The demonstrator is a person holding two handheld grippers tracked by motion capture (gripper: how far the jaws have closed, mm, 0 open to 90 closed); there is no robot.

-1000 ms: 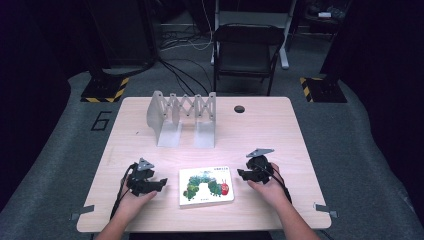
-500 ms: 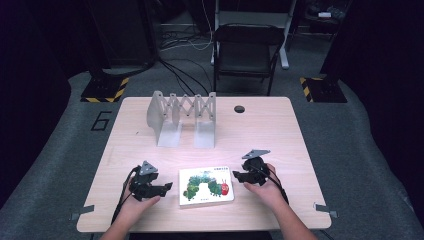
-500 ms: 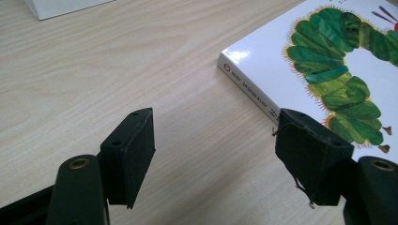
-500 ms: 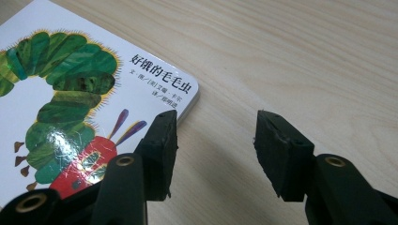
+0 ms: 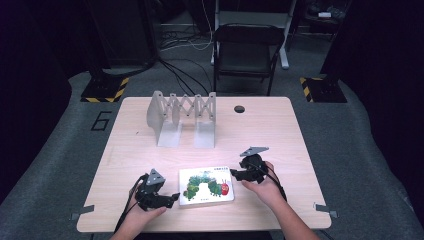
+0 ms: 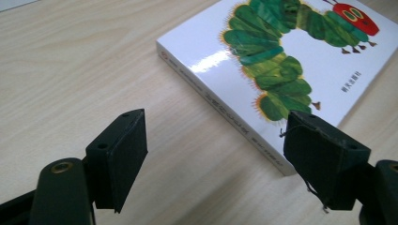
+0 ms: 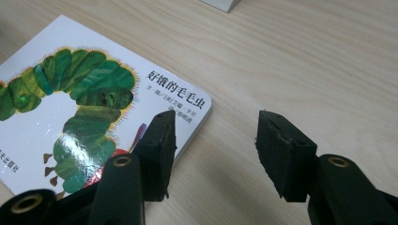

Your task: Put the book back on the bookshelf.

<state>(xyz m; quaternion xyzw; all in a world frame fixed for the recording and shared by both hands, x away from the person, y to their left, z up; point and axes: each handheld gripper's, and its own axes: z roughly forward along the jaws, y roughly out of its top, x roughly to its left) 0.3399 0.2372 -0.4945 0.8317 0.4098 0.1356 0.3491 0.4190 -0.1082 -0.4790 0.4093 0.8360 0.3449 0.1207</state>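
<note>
A white board book [image 5: 206, 186] with a green caterpillar on its cover lies flat near the table's front edge. My left gripper [image 5: 173, 198] sits just left of the book and points at its left edge. In the left gripper view the book [image 6: 291, 56] lies ahead and my left gripper [image 6: 216, 140] is open, one pad over the book's near corner. Its jaws have just been opening and nothing is pressed between them. My right gripper [image 5: 234, 174] rests at the book's right side. It is open [image 7: 216, 140], one pad above the book's corner [image 7: 70, 93], the other above bare wood.
A grey metal expanding book rack [image 5: 182, 117] stands at the back middle of the wooden table [image 5: 280, 130]. A small dark hole [image 5: 239, 108] is to its right. A black chair [image 5: 247, 47] stands beyond the far edge. Cables trail from both grippers.
My left hand has slid toward the front edge and a little right, closer to the book, and its jaws stand wider. The right hand has barely moved.
</note>
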